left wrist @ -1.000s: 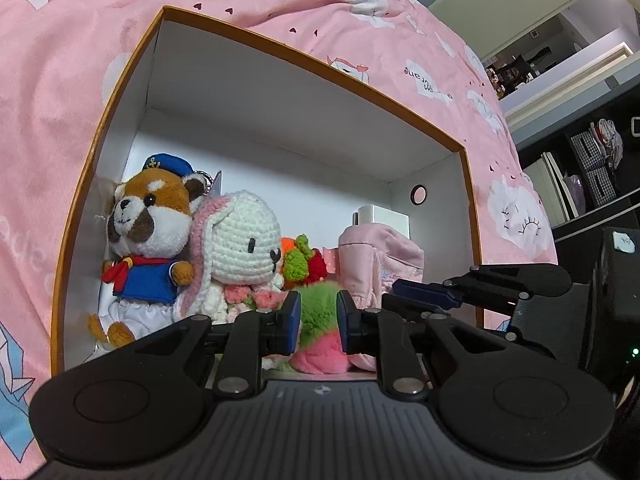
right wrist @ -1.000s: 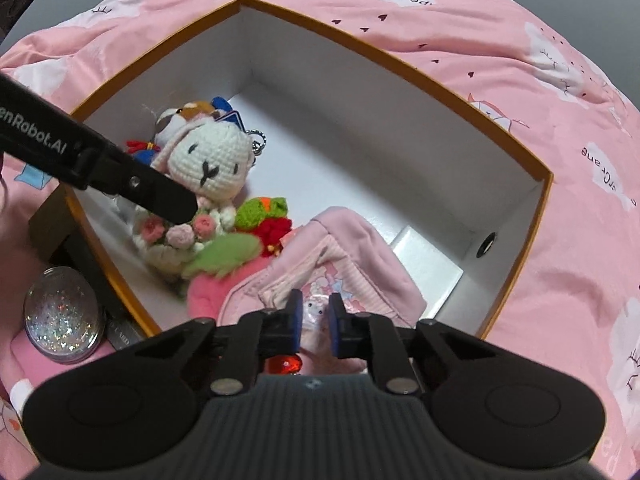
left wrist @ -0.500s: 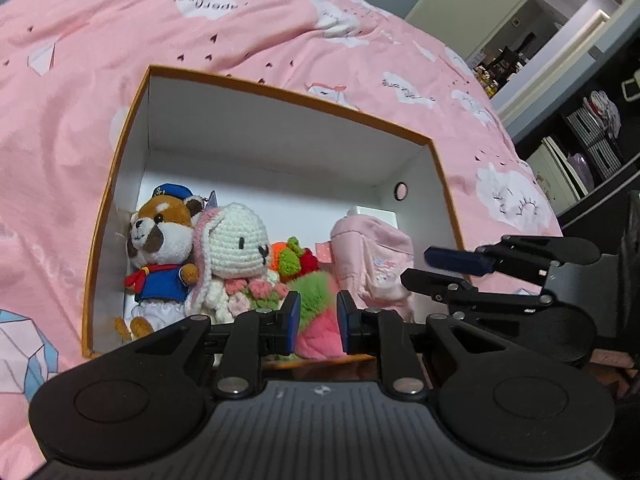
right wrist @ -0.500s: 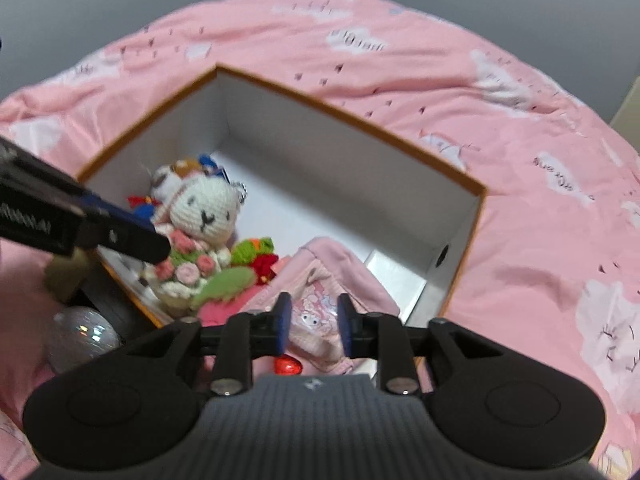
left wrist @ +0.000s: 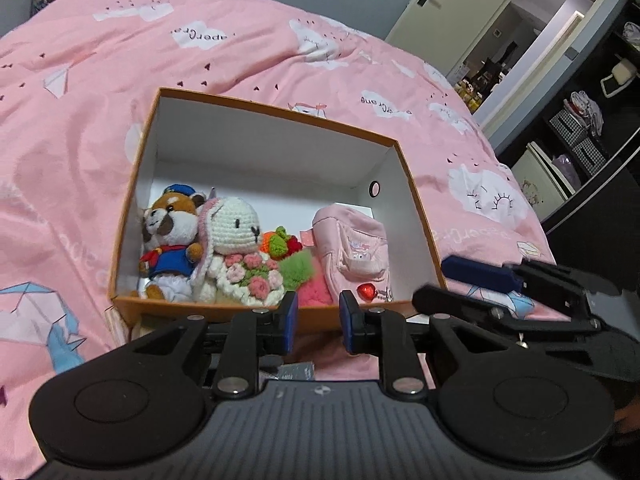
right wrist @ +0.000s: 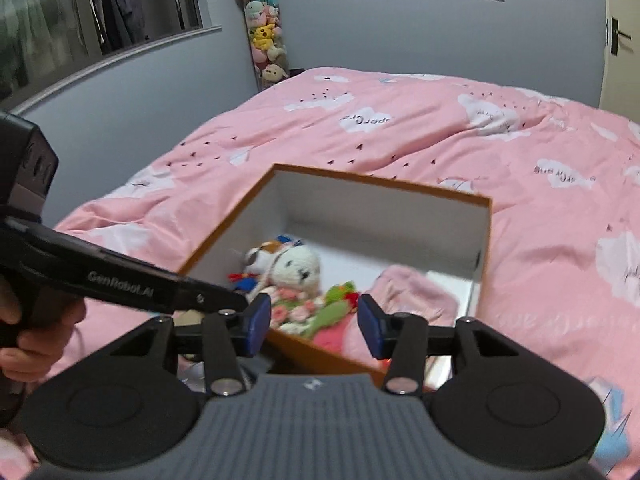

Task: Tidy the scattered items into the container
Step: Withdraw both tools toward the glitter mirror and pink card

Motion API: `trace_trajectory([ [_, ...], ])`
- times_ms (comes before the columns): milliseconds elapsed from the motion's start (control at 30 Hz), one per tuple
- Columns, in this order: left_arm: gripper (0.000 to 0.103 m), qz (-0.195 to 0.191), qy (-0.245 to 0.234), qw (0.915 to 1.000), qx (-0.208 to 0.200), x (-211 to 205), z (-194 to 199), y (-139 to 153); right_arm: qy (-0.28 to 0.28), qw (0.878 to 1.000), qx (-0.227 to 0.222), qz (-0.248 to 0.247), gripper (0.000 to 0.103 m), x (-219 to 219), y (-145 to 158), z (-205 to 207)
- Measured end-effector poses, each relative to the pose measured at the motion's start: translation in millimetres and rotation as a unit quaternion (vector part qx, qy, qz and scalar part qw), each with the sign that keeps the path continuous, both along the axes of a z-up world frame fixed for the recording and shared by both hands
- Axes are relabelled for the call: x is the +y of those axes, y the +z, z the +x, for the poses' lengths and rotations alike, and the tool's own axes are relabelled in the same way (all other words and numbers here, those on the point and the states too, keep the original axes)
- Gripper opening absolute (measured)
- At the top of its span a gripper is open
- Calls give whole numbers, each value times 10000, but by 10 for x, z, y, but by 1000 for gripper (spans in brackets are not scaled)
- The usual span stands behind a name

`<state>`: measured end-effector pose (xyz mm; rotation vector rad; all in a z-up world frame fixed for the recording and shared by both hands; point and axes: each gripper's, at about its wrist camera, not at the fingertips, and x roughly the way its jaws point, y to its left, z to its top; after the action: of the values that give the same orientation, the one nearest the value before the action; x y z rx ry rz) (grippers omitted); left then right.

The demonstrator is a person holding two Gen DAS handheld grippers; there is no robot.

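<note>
An orange-rimmed box (left wrist: 276,108) with white walls stands on the pink duvet. Inside it are a red panda plush (left wrist: 172,236), a crocheted bunny (left wrist: 236,232), a green and pink fuzzy toy (left wrist: 304,276), a pink pouch (left wrist: 356,244) and a small red heart (left wrist: 367,290). My left gripper (left wrist: 318,322) hovers before the box's near wall, jaws opening a little with nothing between them. My right gripper (right wrist: 315,324) hangs above the near rim (right wrist: 320,356), jaws opening wide and empty. It also shows at the right of the left wrist view (left wrist: 434,282).
The pink duvet (right wrist: 440,128) spreads around the box on every side. A tall tube of plush toys (right wrist: 266,36) stands at the far wall. Dark shelves (left wrist: 580,132) and a doorway (left wrist: 520,40) lie to the right. A hand (right wrist: 24,344) holds the left gripper.
Both grippers have drawn back and up from the box, which now looks smaller. The right jaws have widened from nearly shut over the pink pouch. The left jaws have widened slightly.
</note>
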<state>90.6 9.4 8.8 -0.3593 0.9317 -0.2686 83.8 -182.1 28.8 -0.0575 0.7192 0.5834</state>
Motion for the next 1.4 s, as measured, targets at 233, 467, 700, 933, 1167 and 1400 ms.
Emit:
trace_trajectory([
  [233,28,85,-79,9999,117,103,-299,-30,-34,9986,498,-157,51,19,-195,-256],
  [467,28,207,-90,9987,460,237,-552,-172,41,9955,867,-388,51,-91,-387,-476],
  [700,28,411,-215,9960,769,233,-671,-325,102,9924,1149,-420,51,-110,-531,-554],
  [933,52,94,245,9958,877,343,-560,-463,34,9877,1548,-198,51,-61,-717,-396],
  [1167,52,-263,422,9911,1234,371,-364,-660,129,9807,1952,-46,57,35,-898,-178],
  [1400,53,-477,468,9851,1585,375,-222,-853,239,9703,2408,6,65,86,-1125,-55],
])
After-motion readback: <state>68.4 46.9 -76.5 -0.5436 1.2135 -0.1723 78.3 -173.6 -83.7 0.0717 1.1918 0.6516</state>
